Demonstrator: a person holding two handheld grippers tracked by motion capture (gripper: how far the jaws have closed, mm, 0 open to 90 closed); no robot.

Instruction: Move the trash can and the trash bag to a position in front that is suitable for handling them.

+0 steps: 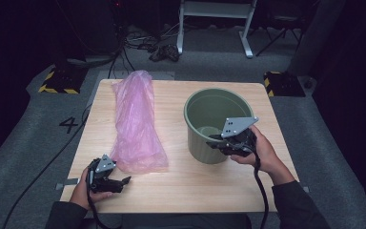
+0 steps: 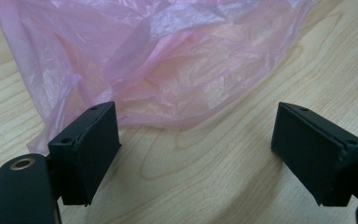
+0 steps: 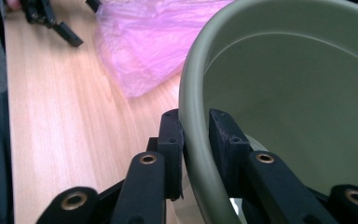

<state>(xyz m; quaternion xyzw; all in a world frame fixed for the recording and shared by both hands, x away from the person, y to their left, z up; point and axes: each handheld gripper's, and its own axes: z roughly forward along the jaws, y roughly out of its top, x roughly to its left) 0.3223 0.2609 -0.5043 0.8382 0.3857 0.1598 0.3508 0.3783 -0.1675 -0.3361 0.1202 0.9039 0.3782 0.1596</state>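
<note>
A green bucket [image 1: 214,121] stands upright on the right half of the wooden table [image 1: 181,183]. My right gripper [image 1: 221,139] is shut on the bucket's near rim [image 3: 193,116], one jaw outside the wall and one inside. A crumpled pink plastic bag [image 1: 136,124] lies flat on the left half of the table. My left gripper [image 1: 126,180] rests low near the front left edge, open, with only bare wood between its fingers [image 2: 91,149]. The near edge of the pink bag [image 2: 158,65] lies just beyond those jaws.
The table's front edge runs close under both hands. Bare wood [image 1: 190,181] lies between the bag and the bucket. On the floor behind the table are cables [image 1: 164,50], a white frame's feet [image 1: 248,47] and yellow-black striped blocks [image 1: 57,81].
</note>
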